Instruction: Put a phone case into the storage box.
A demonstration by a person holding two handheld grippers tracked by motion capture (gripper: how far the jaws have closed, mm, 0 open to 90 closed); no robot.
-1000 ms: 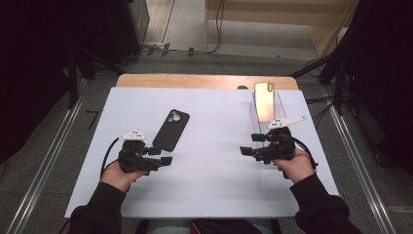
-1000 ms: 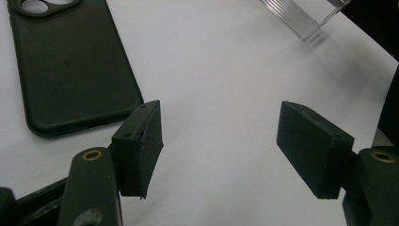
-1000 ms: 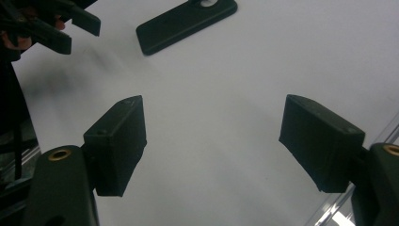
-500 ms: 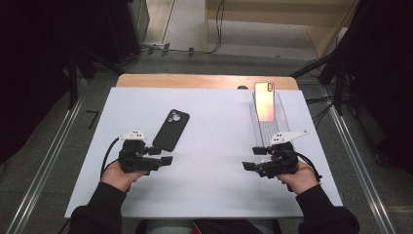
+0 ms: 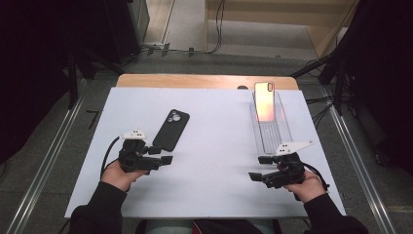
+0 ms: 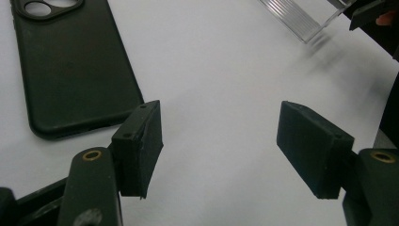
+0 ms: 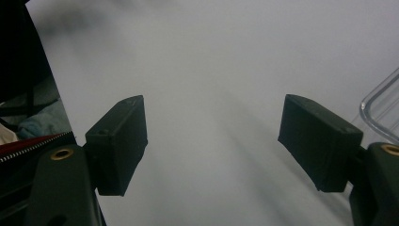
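Observation:
A black phone case point(image 5: 171, 129) lies camera-side up on the white tabletop point(image 5: 214, 131), left of centre; its lower end point(image 6: 70, 80) lies just beyond my left gripper's jaw. My left gripper point(image 5: 164, 155) is open and empty, low at the table's left, its jaws pointing right. A phone point(image 5: 265, 101) with a glowing orange-pink face leans upright at the far end of a clear plastic tray point(image 5: 271, 127). My right gripper point(image 5: 260, 168) is open and empty just below the tray's near end, jaws pointing left. The tray's corner point(image 7: 381, 110) sits to its right.
The wooden table edge point(image 5: 204, 81) runs along the back. Metal rails point(image 5: 44, 165) flank the table on both sides. Cables lie on the floor beyond. The person's sleeves come in at the bottom.
My right gripper has drawn back toward the person and down the table, away from the tray's near end. The left gripper has stayed put.

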